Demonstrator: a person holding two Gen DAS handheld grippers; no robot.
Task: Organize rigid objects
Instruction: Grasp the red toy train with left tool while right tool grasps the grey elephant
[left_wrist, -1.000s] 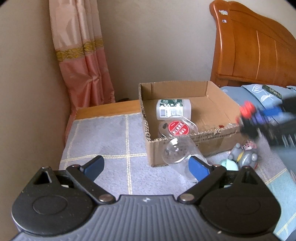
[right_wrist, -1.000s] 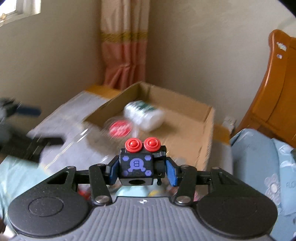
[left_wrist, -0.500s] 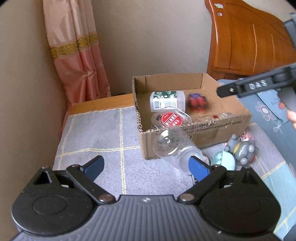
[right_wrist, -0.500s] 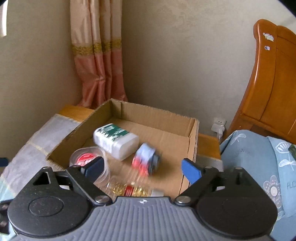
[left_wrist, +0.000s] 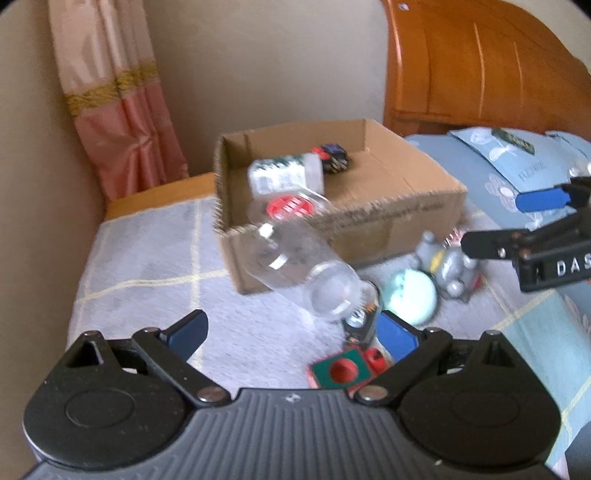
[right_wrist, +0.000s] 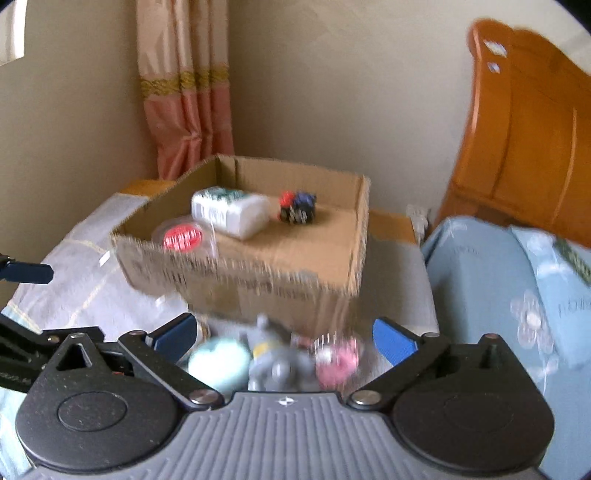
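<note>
An open cardboard box (left_wrist: 399, 218) (right_wrist: 258, 280) stands on the bed. Inside lie a white bottle (left_wrist: 284, 173) (right_wrist: 229, 210), a red-lidded clear container (left_wrist: 290, 205) (right_wrist: 183, 236) and a black cube with red buttons (left_wrist: 332, 157) (right_wrist: 297, 206). A clear plastic jar (left_wrist: 299, 269) lies on its side in front of the box. A teal ball (left_wrist: 410, 295) (right_wrist: 219, 363), a grey figure (left_wrist: 443, 266) (right_wrist: 273, 354), a pink object (right_wrist: 338, 358) and a red-green block (left_wrist: 343, 371) lie nearby. My left gripper (left_wrist: 291, 332) is open and empty. My right gripper (right_wrist: 284, 338) is open above the toys.
A grey checked blanket (left_wrist: 147, 266) covers the surface left of the box. A blue pillow (right_wrist: 517, 295) and a wooden headboard (left_wrist: 480, 74) are at the right. A pink curtain (left_wrist: 118, 107) hangs in the corner by the wall.
My right gripper let go of the black cube, which now lies in the box, and drew back low over the toys. My left gripper moved closer to the clear jar.
</note>
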